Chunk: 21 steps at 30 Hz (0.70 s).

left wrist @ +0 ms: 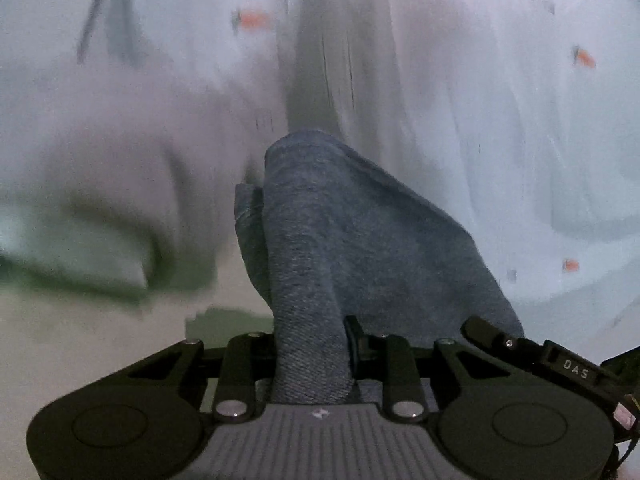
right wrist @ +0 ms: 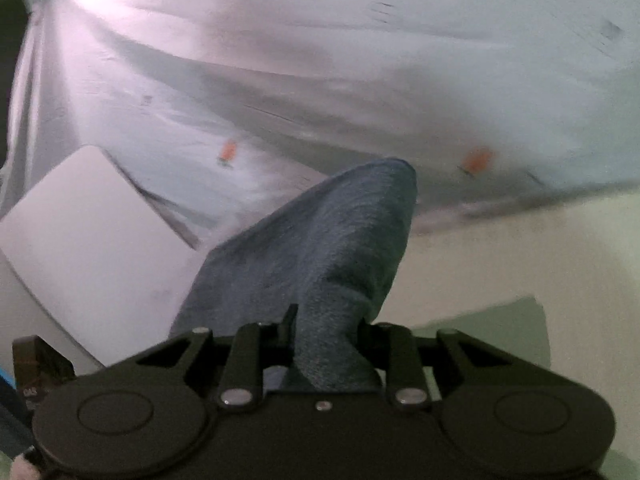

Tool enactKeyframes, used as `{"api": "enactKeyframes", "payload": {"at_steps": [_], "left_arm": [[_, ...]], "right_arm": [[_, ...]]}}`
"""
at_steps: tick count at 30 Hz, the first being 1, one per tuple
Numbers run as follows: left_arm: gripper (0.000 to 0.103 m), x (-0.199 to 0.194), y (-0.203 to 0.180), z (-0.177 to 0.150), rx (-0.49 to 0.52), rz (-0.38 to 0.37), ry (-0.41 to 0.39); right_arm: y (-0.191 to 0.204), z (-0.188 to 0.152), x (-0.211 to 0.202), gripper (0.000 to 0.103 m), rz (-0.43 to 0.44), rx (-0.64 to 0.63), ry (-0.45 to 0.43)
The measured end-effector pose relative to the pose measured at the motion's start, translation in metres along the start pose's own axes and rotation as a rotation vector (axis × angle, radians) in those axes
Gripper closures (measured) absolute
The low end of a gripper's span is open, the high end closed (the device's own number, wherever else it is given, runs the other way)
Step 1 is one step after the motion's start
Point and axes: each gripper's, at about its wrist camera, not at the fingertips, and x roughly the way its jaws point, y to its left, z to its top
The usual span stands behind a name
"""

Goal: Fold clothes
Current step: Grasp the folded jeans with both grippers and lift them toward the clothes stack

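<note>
The garment (left wrist: 320, 248) is heathered blue-grey, a fine speckled weave. The sheet (left wrist: 480, 100) behind it, toward twelve o'clock, is pale white with small scattered orange motifs (left wrist: 254, 19). Each tool (right wrist: 326, 334) is matte black.

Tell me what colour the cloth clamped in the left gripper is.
Blue-grey, like denim. The cloth shows best in the left wrist view, pinched in the left gripper.

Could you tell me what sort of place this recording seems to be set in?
Probably a bedroom: a white bedsheet with small orange prints, creased, fills both views, with a white pillow-like pad on it and blue denim being folded.
</note>
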Motion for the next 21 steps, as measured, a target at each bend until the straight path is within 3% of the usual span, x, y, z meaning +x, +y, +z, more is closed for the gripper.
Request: {"api": "enactKeyframes", "payload": {"at_steps": [6, 10, 12, 14, 15, 16, 17, 19, 20, 21], "left_arm": [[0.075, -0.048, 0.027, 0.105, 0.069, 0.098, -0.205], [0.072, -0.053, 0.075, 0.157, -0.01, 0.2, -0.27], [0.067, -0.032, 0.102, 0.164, -0.034, 0.322, -0.255], [0.065, -0.012, 0.133, 0.165, -0.069, 0.441, -0.223], [0.054, 0.009, 0.154, 0.16, -0.099, 0.524, -0.171], [0.047, 0.022, 0.17, 0.154, -0.123, 0.554, -0.136], [0.045, 0.024, 0.176, 0.148, -0.126, 0.538, -0.149], [0.025, 0.027, 0.19, 0.137, -0.132, 0.506, -0.175], [0.024, 0.029, 0.193, 0.134, -0.133, 0.492, -0.181], [0.023, 0.032, 0.196, 0.132, -0.134, 0.478, -0.187]], "right_arm": [[0.061, 0.062, 0.091, 0.078, 0.206, -0.036, -0.021], [0.105, 0.094, 0.171, 0.074, 0.33, -0.056, -0.01], [0.112, 0.093, 0.215, 0.07, 0.327, -0.043, 0.04], [0.11, 0.079, 0.266, 0.062, 0.267, -0.044, 0.109], [0.105, 0.071, 0.289, 0.061, 0.225, -0.046, 0.147], [0.098, 0.059, 0.311, 0.052, 0.163, -0.041, 0.182], [0.088, 0.05, 0.324, 0.044, 0.132, -0.019, 0.205], [0.069, 0.04, 0.336, 0.037, 0.121, 0.033, 0.224], [0.064, 0.04, 0.335, 0.027, 0.113, 0.03, 0.217], [0.062, 0.043, 0.332, 0.025, 0.104, 0.009, 0.211]]}}
